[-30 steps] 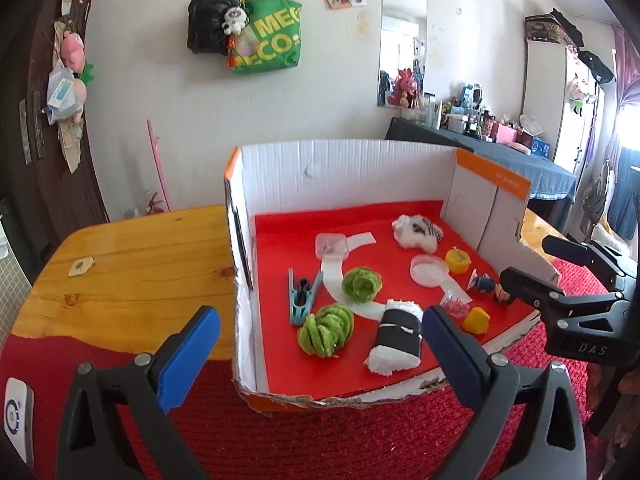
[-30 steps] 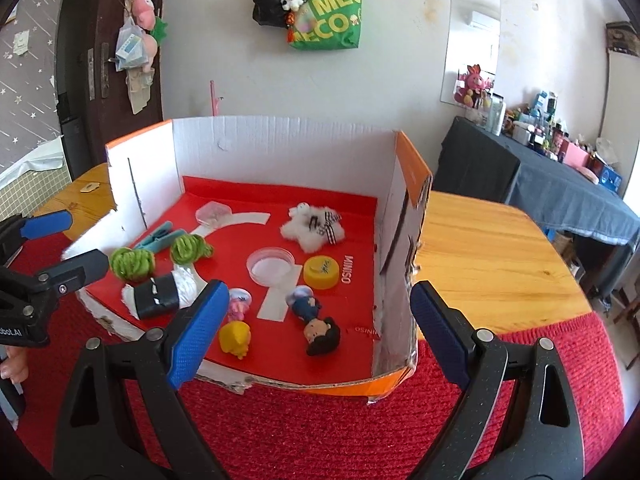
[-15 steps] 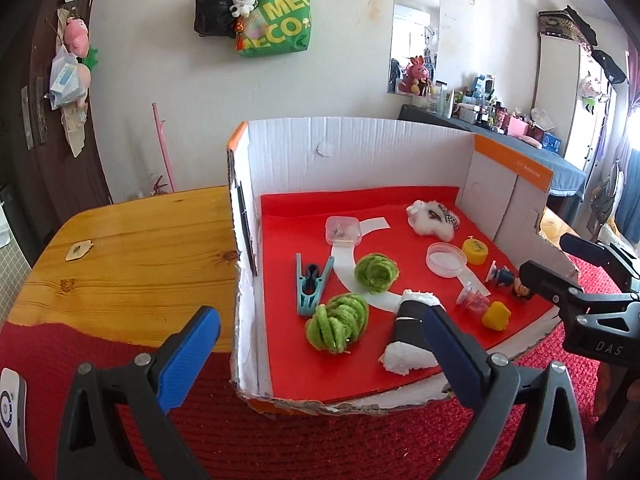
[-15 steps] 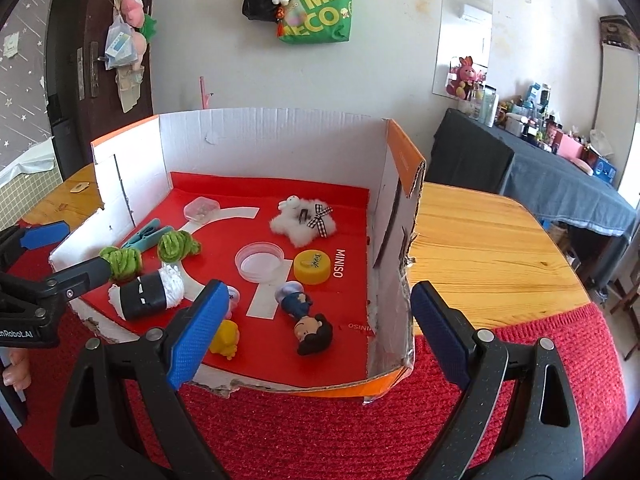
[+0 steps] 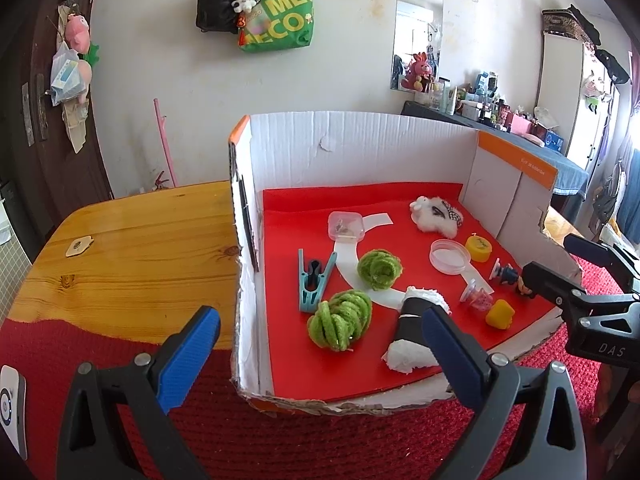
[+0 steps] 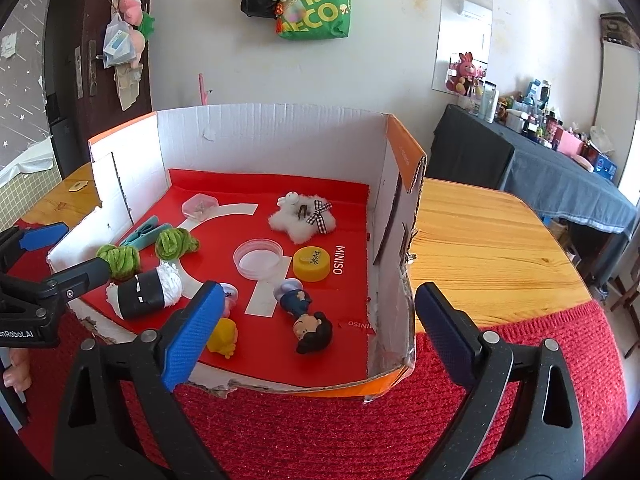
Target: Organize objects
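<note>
With both the left gripper [image 5: 318,346] and the right gripper [image 6: 316,326] held wide apart and empty, the cardboard box [image 5: 360,140] has been drawn nearer since a second ago, its toys [image 6: 308,320] lying scattered inside, so a pick seems close.

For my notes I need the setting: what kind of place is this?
Probably a lived-in room at home: a wooden table, a green tote bag hung on the wall, a wall mirror, and a side table crowded with bottles.

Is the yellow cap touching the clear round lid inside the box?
Apart. In the right wrist view a strip of red floor shows between the yellow cap and the clear round lid.
</note>
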Demonstrator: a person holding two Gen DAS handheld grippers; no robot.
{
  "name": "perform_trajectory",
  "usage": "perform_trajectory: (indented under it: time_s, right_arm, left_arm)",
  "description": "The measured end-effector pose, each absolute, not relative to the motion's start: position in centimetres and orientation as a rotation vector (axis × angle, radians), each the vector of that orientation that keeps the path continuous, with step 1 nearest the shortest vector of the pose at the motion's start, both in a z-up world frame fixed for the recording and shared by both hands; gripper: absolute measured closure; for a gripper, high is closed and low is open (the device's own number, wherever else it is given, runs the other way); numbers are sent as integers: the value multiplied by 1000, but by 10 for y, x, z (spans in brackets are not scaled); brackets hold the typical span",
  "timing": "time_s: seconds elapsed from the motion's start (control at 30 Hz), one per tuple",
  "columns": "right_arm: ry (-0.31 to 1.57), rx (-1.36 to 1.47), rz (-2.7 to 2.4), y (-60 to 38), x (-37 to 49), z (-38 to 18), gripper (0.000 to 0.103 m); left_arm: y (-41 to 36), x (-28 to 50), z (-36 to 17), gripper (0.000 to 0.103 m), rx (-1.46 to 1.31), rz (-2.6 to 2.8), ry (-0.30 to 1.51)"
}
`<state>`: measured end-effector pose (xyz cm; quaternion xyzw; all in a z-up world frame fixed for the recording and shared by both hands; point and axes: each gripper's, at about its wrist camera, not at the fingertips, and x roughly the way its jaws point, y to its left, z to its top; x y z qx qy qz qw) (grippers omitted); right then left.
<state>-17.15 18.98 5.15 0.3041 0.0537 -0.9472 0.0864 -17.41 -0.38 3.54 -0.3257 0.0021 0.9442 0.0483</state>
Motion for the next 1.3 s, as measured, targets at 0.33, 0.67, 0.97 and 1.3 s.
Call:
perform_trajectory:
  time_s: [0.33,0.67,0.97,1.3]
  right_arm:
    - [155,910,-2826,191,-172,51,5]
    - [152,913,-2826,191,-172,51,5]
    - [152,913,-2825,191,-172,51,4]
    - [152,913,-2825,192,-172,51,4]
  left_arm:
    - [-4,-174,36,0,-991,2879,7]
    - [-4,-174,36,0,-992,2879,8]
    - [-4,-174,36,0,-991,2879,8]
    - [-4,-174,36,0,-991,2879,7]
